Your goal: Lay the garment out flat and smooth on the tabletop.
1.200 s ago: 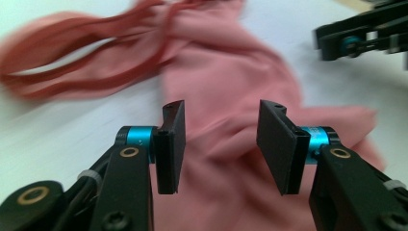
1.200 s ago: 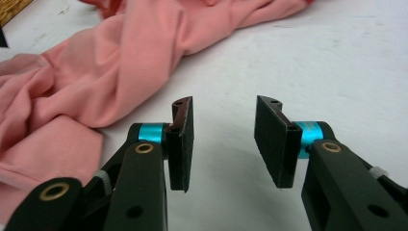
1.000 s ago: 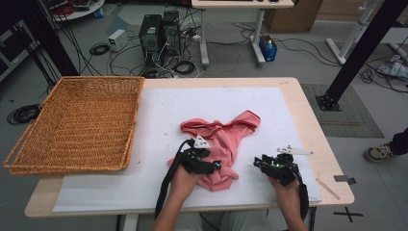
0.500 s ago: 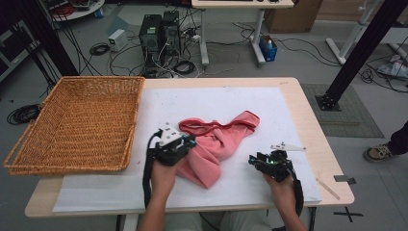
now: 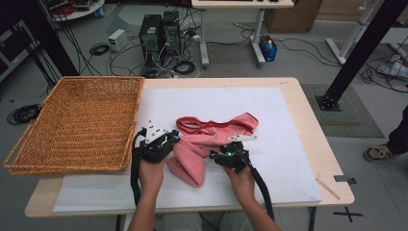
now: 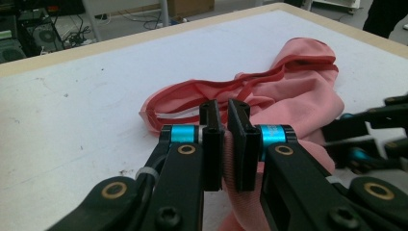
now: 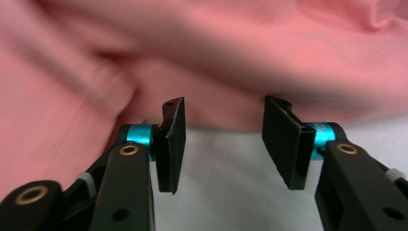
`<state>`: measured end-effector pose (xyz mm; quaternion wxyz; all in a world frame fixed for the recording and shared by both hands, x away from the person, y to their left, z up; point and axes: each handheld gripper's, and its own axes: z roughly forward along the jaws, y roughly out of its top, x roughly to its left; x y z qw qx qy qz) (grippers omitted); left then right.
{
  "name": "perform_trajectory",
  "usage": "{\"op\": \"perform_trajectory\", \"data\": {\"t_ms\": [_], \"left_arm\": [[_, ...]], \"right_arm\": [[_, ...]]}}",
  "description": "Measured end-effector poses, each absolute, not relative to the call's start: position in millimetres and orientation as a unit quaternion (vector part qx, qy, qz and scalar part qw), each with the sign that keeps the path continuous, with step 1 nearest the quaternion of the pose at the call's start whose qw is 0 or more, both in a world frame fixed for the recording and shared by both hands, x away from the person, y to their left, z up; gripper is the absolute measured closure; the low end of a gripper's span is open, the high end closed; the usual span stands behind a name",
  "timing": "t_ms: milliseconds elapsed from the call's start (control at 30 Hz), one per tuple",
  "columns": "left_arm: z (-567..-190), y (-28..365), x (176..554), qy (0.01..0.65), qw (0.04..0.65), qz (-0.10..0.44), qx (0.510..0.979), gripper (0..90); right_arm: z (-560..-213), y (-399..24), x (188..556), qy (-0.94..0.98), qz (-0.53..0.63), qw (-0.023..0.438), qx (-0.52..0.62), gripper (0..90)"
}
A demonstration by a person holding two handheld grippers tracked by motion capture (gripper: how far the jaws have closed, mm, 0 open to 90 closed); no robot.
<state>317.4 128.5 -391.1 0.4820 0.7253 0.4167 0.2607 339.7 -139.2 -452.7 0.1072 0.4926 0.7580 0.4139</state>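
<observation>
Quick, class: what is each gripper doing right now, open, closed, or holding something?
Left gripper: closed on a fold of the pink garment.
Right gripper: open, holding nothing, its jaws at the garment's edge.

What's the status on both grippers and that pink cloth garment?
Left gripper shut on pink cloth garment. Right gripper open at its edge, gripping nothing. Woven wicker basket sits left, nothing blocking.

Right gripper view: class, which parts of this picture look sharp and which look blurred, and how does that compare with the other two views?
Right gripper view: the jaws are crisp, the pink garment soft, smeared at left. Left gripper view: the left gripper and the cloth pinched in it are sharp, the room behind hazy. High view: evenly lit, the wicker basket fairly clear.
</observation>
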Motion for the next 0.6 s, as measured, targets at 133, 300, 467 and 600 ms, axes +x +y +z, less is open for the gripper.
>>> {"op": "perform_trajectory", "data": {"t_ms": [133,300,467,600], "left_arm": [[-393,130,319,0.416,0.484,0.257,0.726,84.3],[-393,124,317,0.405,0.490,0.250,0.730,84.2],[-392,107,312,0.375,0.505,0.234,0.741,84.2],[-393,74,311,0.345,0.522,0.208,0.751,84.2]], "right_arm": [[-451,-130,345,0.792,0.362,0.182,0.457,84.1],[-448,-141,348,0.801,0.367,0.163,0.443,90.0],[-437,-177,336,0.780,0.408,0.158,0.447,90.0],[-429,-230,327,0.750,0.426,0.157,0.480,90.0]]}}
